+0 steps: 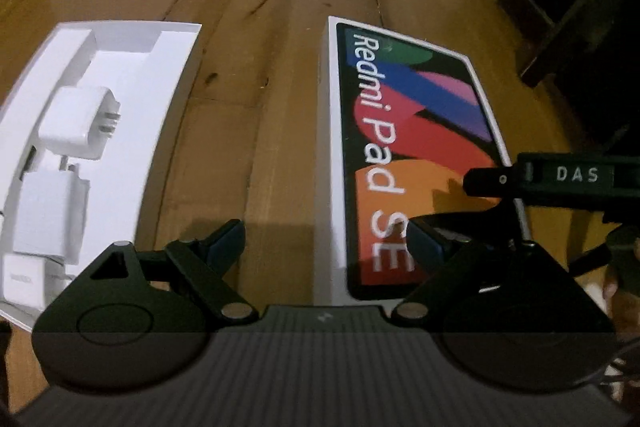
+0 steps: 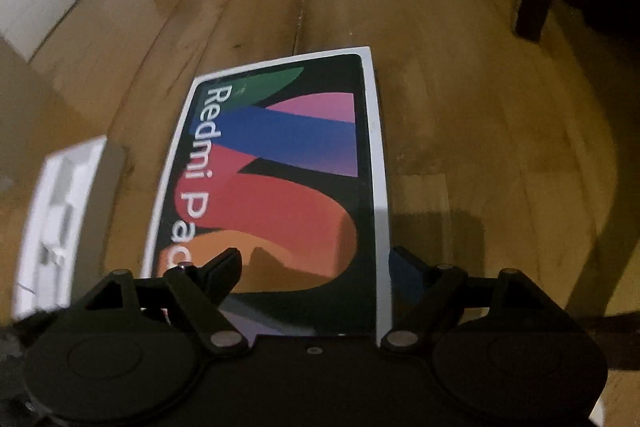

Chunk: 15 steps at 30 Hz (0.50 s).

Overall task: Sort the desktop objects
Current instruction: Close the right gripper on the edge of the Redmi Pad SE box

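At the left edge of your left wrist view the open white tray (image 1: 132,147) lies on the wooden tabletop (image 1: 260,107), with a white charger plug (image 1: 78,123) and further white pieces seated in its recesses. To its right, apart from it across a strip of bare wood, the Redmi Pad SE box (image 1: 416,147) lies flat, print side up. Your left hand-held gripper (image 1: 326,243) hangs over the near left edge of that box, jaws spread wide with nothing pressed between them. At the right edge, your right hand-held gripper (image 1: 560,179) reaches over the box's lower right corner. In the right wrist view it (image 2: 316,267) stands open too, straddling the box's near right edge, pads clear.
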Available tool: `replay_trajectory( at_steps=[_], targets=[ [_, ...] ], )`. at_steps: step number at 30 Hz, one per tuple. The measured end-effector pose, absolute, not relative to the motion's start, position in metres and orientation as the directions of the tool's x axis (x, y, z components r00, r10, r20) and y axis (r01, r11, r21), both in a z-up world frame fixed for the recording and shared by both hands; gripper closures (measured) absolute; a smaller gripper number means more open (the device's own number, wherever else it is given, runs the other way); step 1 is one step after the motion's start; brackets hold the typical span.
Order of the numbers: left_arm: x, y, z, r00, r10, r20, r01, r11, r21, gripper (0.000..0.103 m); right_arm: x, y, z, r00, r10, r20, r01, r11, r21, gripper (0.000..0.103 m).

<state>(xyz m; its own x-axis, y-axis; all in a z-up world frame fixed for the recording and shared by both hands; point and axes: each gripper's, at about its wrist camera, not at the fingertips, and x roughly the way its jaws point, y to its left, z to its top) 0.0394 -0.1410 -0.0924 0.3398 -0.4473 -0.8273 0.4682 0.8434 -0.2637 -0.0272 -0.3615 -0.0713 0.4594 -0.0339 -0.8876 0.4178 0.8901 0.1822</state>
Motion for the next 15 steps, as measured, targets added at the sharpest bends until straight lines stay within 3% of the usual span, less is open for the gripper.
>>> replay_trajectory(
  at_steps=[9,11,15],
  targets=[
    [0.039,-0.136,-0.110,0.247,-0.574,-0.781,0.474,0.774,-0.419,0.013,-0.030,-0.374,-0.093,0.441,0.023,-0.897,0.498,0.825,0.266,0.017],
    [0.037,-0.135,-0.110,0.213,-0.609,-0.764,0.479,0.747,-0.461,0.018,-0.033,-0.373,-0.094,0.450,0.037,-0.892,0.491,0.824,0.282,0.017],
    [0.029,-0.127,-0.104,0.251,-0.587,-0.770,0.486,0.764,-0.424,0.020,-0.049,-0.372,-0.099,0.500,0.093,-0.861,0.485,0.794,0.367,0.015]
  ],
)
